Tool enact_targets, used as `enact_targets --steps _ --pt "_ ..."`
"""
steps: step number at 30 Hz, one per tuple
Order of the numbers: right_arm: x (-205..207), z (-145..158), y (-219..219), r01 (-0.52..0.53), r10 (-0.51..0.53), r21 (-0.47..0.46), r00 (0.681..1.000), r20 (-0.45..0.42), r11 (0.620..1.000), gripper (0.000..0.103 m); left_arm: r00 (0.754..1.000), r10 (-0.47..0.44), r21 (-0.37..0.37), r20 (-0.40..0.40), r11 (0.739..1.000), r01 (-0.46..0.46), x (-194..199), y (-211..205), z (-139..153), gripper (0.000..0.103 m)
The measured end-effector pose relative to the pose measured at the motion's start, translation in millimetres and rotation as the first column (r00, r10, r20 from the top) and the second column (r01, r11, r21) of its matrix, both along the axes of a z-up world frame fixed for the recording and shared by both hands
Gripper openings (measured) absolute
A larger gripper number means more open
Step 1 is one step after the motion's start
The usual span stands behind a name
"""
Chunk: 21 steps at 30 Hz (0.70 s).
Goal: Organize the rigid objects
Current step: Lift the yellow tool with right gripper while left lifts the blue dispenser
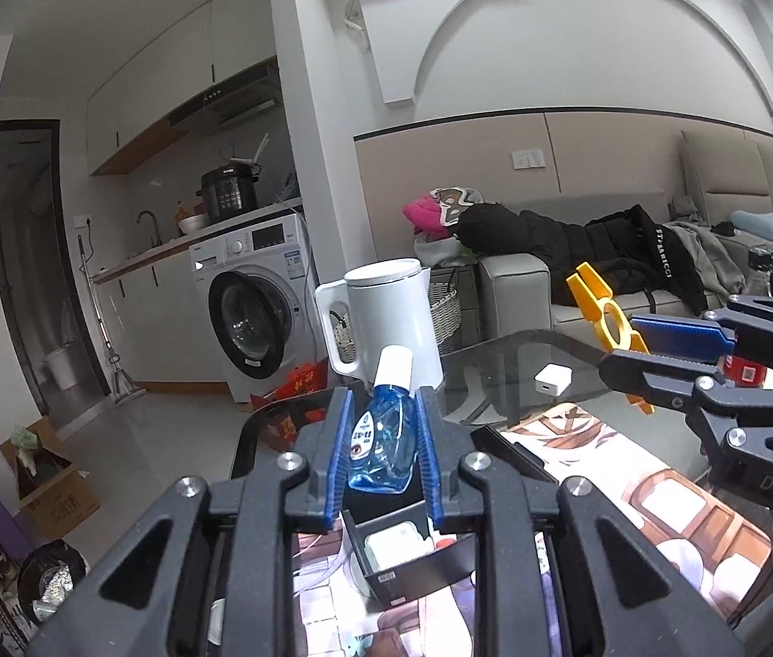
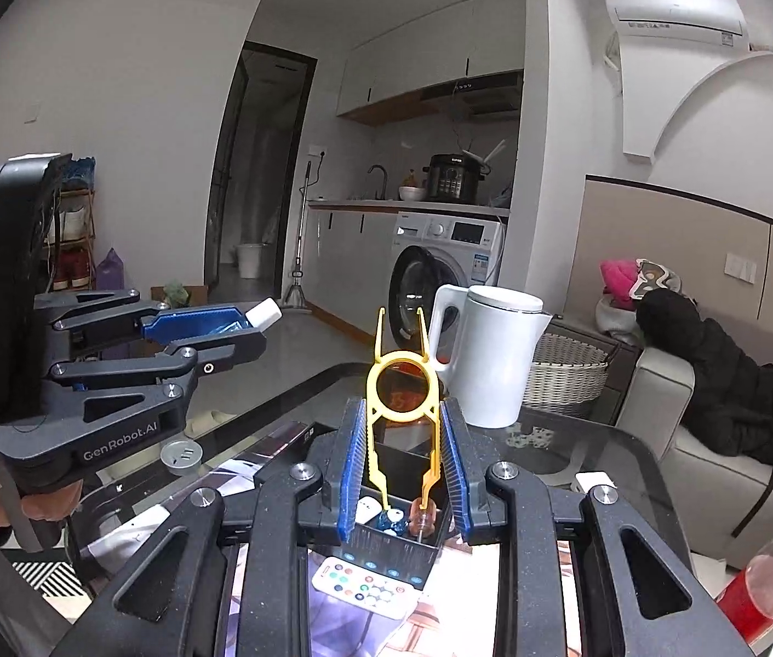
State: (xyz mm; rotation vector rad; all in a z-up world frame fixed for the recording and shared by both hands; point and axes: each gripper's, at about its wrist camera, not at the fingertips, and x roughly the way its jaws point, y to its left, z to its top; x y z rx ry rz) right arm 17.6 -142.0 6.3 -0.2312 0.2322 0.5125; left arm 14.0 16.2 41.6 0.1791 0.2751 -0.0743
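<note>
Left gripper point(image 1: 384, 441) pinches a small clear-blue plastic bottle point(image 1: 383, 441) between its ribbed blue pads point(image 1: 336, 460): white cap up and tipped slightly right, label facing camera, long axis running along the fingers. It's held in the air above a black open-top organizer box point(image 1: 413, 558) with a white item inside. Right gripper point(image 2: 401, 462) is pressed onto a flat yellow plastic tool point(image 2: 401, 383): ring in the middle, two thin prongs pointing up and away, two legs running down between the pads toward the box point(image 2: 394, 542). Long axis along the fingers, roughly upright in the right wrist view. Box compartments hold small blue pieces and a clear-handled screwdriver point(image 2: 420, 517); a white remote point(image 2: 367, 591) with coloured buttons lies just in front of it. Both sit on a printed mat over a dark glass table point(image 1: 501, 378) with a rounded edge. White matte kettle point(image 2: 487, 353) stands near the table's far edge, white charger cube point(image 1: 552, 378) beside it. The two grippers are side by side, apart.
</note>
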Motion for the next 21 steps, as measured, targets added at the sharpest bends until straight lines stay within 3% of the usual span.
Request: enact_targets --steps 13,21 --pt "41.9 17.3 7.5 0.048 -0.049 0.070 0.999 0.008 0.996 0.026 0.998 0.059 -0.118 0.025 0.991 -0.056 44.7 3.1 10.8 0.021" --pt "76.8 12.9 24.5 0.057 -0.056 0.083 0.998 -0.011 0.995 0.026 0.995 0.099 -0.135 0.008 0.986 -0.097 62.7 6.0 4.7 0.021"
